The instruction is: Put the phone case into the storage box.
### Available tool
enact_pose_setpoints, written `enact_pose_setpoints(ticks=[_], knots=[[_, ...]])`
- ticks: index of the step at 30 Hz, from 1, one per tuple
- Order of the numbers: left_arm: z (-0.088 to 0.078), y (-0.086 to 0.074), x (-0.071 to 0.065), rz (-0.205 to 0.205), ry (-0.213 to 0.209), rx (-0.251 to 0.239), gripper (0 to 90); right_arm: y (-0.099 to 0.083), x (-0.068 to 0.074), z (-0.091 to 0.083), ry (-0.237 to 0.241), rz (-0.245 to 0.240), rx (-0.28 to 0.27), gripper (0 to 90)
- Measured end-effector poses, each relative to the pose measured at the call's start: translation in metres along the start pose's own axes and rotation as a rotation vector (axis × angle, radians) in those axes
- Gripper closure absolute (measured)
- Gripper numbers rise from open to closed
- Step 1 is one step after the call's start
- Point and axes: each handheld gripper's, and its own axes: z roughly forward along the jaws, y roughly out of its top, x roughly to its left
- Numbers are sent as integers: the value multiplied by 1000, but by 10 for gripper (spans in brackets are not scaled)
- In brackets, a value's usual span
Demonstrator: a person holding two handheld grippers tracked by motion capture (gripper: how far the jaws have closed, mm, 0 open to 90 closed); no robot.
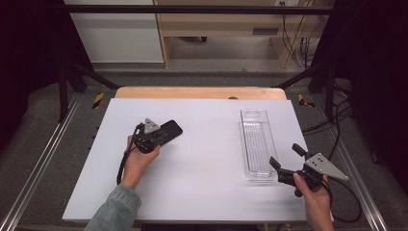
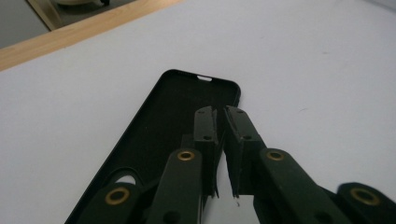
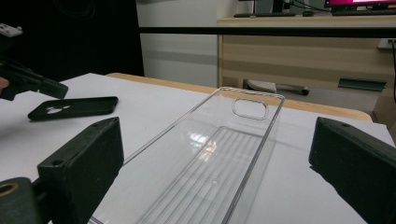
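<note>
Pickup looks like the step in hand: I have the left gripper (image 1: 161, 135) pinched on the side wall of the black phone case (image 2: 159, 135), left of the table's (image 1: 202, 192) middle. Right gripper (image 1: 287, 159) gapes, empty, beside the clear tray (image 3: 219, 163) near the right edge; next I judge a gentle lift
</note>
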Motion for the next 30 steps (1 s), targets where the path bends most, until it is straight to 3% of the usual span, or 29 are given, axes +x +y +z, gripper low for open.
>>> enact_pose_setpoints(ticks=[1, 6, 23, 28, 30], knots=[[7, 1, 0, 6, -5, 27, 880, 0, 0, 0, 0, 0, 0, 34], [25, 3, 0, 19, 4, 69, 900, 0, -1, 0, 2, 0, -3, 35], [50, 4, 1, 33, 31, 125, 900, 0, 0, 1, 5, -4, 2, 37], [51, 3, 3, 9, 8, 126, 900, -1, 0, 1, 11, -3, 9, 38], [50, 3, 4, -9, -25, 132, 900, -1, 0, 1, 12, -5, 9, 38]])
